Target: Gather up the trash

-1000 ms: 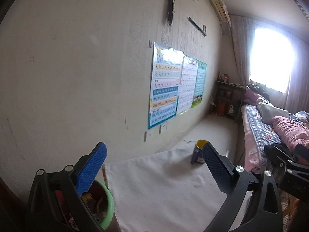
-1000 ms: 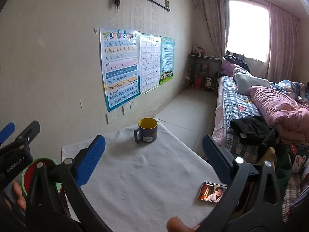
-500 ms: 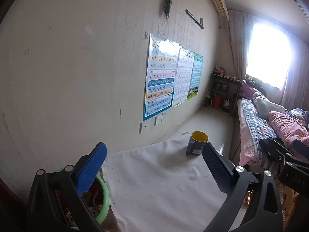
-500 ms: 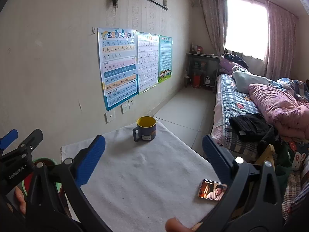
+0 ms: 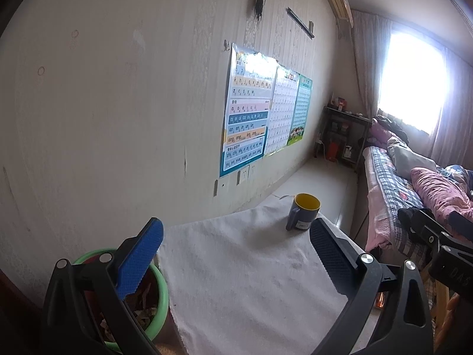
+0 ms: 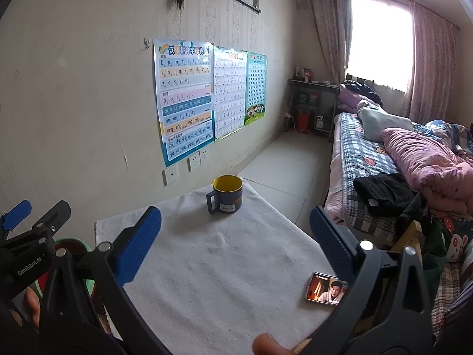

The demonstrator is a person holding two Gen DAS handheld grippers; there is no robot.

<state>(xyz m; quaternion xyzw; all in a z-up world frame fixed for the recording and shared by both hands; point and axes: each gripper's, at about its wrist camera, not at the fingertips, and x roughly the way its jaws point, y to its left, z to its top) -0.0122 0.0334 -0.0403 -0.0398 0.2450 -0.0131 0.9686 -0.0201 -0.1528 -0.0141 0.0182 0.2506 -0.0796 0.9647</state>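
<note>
- This is a bedroom with a pale wall, three charts (image 6: 184, 100) stuck on it, a bright window (image 6: 378, 38) and a bed (image 6: 366, 159) with pink covers on the right.
- In front is a table with a white cloth (image 6: 212, 263) over it. The cloth looks soft and a bit bumpy.
- A mug (image 6: 226, 193), blue outside and yellow inside, stands at the far end of the cloth. A phone (image 6: 326, 289) with a video on lies at the near right edge.
- A green bin (image 5: 158, 293) sits just beside the left edge of the table, low down. Scraps of trash (image 5: 142, 315) lie in it.
- I see no trash on the cloth, so the job looks nearly done or done.
- The left tongs (image 5: 236, 261) are wide open and hold nothing. They hang over the near left part of the table, close to the bin.
- The right tongs (image 6: 236, 242) are wide open too, with nothing in them, over the near middle of the cloth.
- What could go wrong: the right tongs are close to the phone, so a swing that way could push it off the edge.
- A reach to the far end could tip the mug. I cannot tell if anything is in it.
- A tong tip could snag the cloth and drag the mug and phone along.
</note>
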